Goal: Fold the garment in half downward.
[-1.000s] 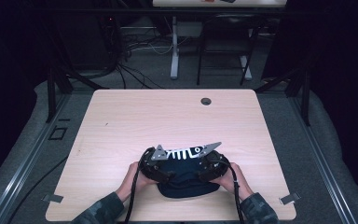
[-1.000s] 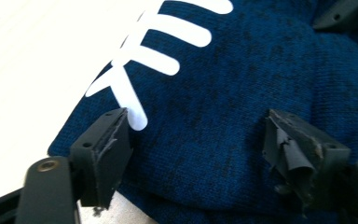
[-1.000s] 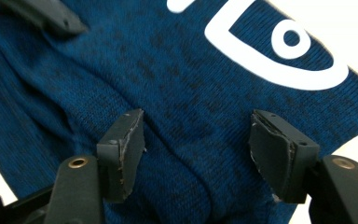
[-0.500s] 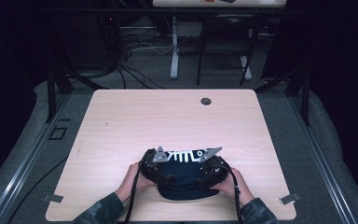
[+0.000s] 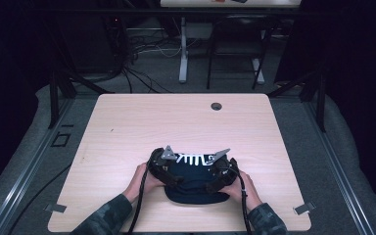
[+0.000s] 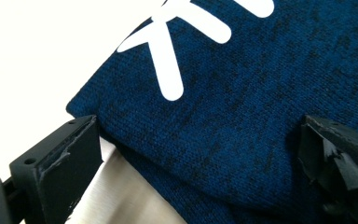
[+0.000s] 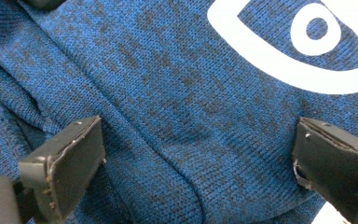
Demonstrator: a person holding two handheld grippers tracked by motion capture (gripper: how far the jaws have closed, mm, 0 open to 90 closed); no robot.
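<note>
A dark blue knitted garment [image 5: 193,183] with white print lies folded near the front edge of the wooden table [image 5: 176,122]. My left gripper [image 5: 173,175] rests on its left side and my right gripper [image 5: 214,180] on its right, each held by a hand. In the left gripper view the left gripper [image 6: 200,149] is open, its jaws wide apart over the garment [image 6: 242,93] at its folded corner. In the right gripper view the right gripper [image 7: 200,158] is open over the garment [image 7: 168,70]. Both pairs of jaws have just been opening; cloth lies between them, unpinched.
A round cable hole [image 5: 216,105] sits near the table's far edge. Beyond the table stand a desk leg [image 5: 183,54] and loose cables [image 5: 137,49] on the floor. Metal rails [image 5: 24,176] run along the table's left and right sides.
The left hand has shifted a little along the garment's left side. The right hand and the garment stay about where they were.
</note>
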